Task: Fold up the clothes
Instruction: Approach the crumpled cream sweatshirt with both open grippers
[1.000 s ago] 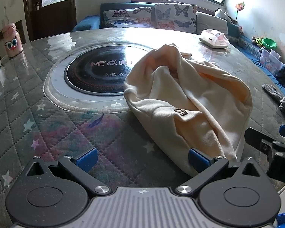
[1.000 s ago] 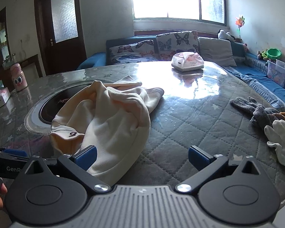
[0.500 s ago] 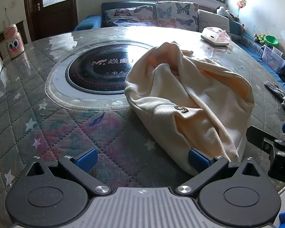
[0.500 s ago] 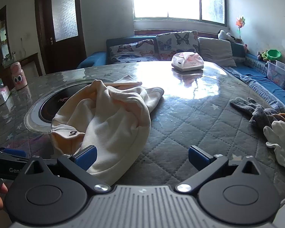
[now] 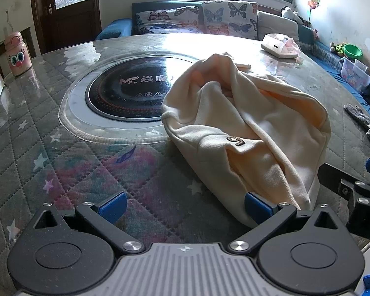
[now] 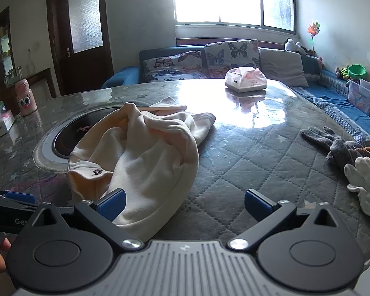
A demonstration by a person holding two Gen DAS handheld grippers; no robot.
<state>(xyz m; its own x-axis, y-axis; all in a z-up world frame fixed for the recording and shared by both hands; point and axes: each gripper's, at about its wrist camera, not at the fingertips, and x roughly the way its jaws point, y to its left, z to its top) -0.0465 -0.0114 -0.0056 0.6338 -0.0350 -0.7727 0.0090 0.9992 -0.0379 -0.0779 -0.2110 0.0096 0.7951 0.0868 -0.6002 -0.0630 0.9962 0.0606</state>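
Note:
A crumpled cream garment (image 5: 246, 128) with a small dark embroidered mark lies bunched on the quilted round table (image 5: 61, 162); it also shows in the right wrist view (image 6: 145, 157). My left gripper (image 5: 185, 206) is open and empty, its right fingertip at the garment's near edge. My right gripper (image 6: 183, 204) is open and empty, its left fingertip at the garment's near hem. Part of the right gripper shows at the right edge of the left wrist view (image 5: 352, 190).
A black induction hob (image 5: 128, 93) is set in the table's middle, partly under the garment. A tissue pack (image 6: 245, 79) sits at the far side. Grey and white gloves (image 6: 340, 148) lie at the right. A pink bottle (image 5: 17, 54) and white box stand at the far left.
Both grippers have stayed open and almost still. The left wrist view has shifted very slightly; the garment has not moved.

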